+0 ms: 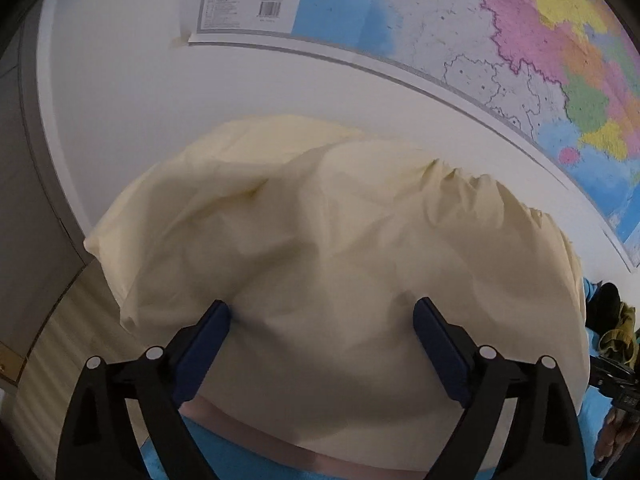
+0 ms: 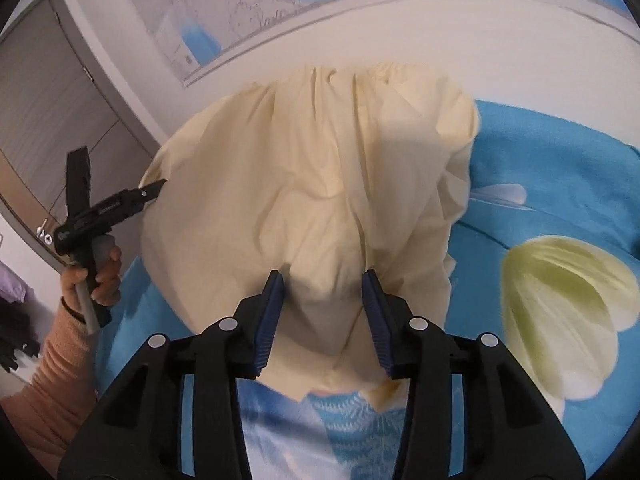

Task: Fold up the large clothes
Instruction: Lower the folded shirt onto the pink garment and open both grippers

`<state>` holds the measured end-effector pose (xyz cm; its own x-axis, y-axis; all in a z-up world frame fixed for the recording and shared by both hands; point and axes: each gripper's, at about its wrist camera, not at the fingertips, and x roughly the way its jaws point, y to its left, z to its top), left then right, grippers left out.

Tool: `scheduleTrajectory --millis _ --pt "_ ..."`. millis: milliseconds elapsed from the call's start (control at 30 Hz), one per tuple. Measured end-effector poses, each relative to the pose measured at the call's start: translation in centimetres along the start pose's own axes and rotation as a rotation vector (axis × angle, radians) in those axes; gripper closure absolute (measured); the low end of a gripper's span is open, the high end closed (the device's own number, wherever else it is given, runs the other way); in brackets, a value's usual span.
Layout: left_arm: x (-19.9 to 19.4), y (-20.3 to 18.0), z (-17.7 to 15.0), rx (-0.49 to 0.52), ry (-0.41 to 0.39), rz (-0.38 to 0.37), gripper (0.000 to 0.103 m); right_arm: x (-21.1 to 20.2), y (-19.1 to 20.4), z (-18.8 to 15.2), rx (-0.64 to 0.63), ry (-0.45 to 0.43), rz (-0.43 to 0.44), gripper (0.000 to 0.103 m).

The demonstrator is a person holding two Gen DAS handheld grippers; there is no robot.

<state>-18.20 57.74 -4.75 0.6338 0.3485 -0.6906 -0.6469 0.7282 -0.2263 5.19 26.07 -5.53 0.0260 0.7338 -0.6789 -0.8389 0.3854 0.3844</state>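
A pale yellow garment (image 1: 320,220) lies crumpled on a blue flowered bedspread (image 2: 540,160); its gathered elastic hem (image 2: 360,72) points toward the wall. My left gripper (image 1: 322,306) stands wide open just over the cloth, and nothing is pinched between its blue pads (image 1: 208,336). In the right wrist view the same left gripper (image 2: 120,168) sits at the garment's left edge, held by a hand in an orange sleeve (image 2: 60,360). My right gripper (image 2: 323,276) is shut on a thick bunched fold of the garment near its front edge, with creases fanning out from the pads.
A white wall with a large coloured map (image 1: 520,40) rises right behind the bed. A grey door or cabinet (image 2: 52,100) stands to the left. Dark clothes (image 1: 612,316) lie at the bed's right side. Bedspread shows beyond the garment on the right.
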Motion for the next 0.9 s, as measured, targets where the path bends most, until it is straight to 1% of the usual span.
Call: scheduleTrajectory --millis 100,200,267,300,367,400,433,467,567,633,767,800,900 --pt "-1.0 -0.3 -0.3 -0.007 -0.016 0.018 0.015 -2.0 0.5 0.2 0.002 -0.046 -0.002 0.055" --pt "-3.2 -1.6 -1.3 0.014 -0.058 0.027 0.014 -3.2 2.1 -0.2 -0.057 -0.107 -0.038 0.054" --pt "-4.9 -2.7 -2.3 0.039 -0.088 0.023 0.014 -3.6 3.5 -0.6 -0.112 -0.119 -0.049 0.046" --pt "-5.1 -3.3 -2.7 0.048 -0.094 0.01 0.013 -3.6 4.0 -0.8 -0.134 -0.123 -0.055 0.045" --pt "-6.2 -4.8 -3.9 0.065 -0.107 0.0 0.009 -3.1 5.2 -1.3 -0.186 -0.128 -0.085 0.037" --pt "-6.9 -5.5 -4.3 0.074 -0.109 -0.004 0.008 -2.9 5.9 -1.8 -0.21 -0.122 -0.096 0.036" --pt "-7.4 -6.3 -5.1 0.082 -0.113 -0.004 0.007 -2.8 6.2 -2.1 -0.22 -0.117 -0.098 0.03" --pt "-7.8 -6.9 -5.5 0.085 -0.116 -0.005 0.007 -2.7 6.7 -2.6 -0.229 -0.118 -0.109 0.022" --pt "-9.2 -8.3 -7.8 0.083 -0.124 -0.006 0.007 -3.8 6.9 -4.3 -0.233 -0.136 -0.112 0.011" --pt "-9.9 -9.0 -9.0 0.093 -0.121 -0.006 0.007 -3.9 7.5 -4.8 -0.232 -0.147 -0.121 0.009" --pt "-10.8 -11.0 -11.1 0.14 -0.118 0.067 0.007 -4.6 8.2 -6.5 -0.252 -0.143 -0.124 0.006" --pt "-11.0 -11.3 -11.5 0.139 -0.114 0.072 0.007 -4.7 8.4 -7.0 -0.259 -0.144 -0.125 0.006" --pt "-11.3 -12.4 -12.5 0.143 -0.091 0.054 0.007 -5.1 8.5 -8.0 -0.259 -0.136 -0.127 0.006"
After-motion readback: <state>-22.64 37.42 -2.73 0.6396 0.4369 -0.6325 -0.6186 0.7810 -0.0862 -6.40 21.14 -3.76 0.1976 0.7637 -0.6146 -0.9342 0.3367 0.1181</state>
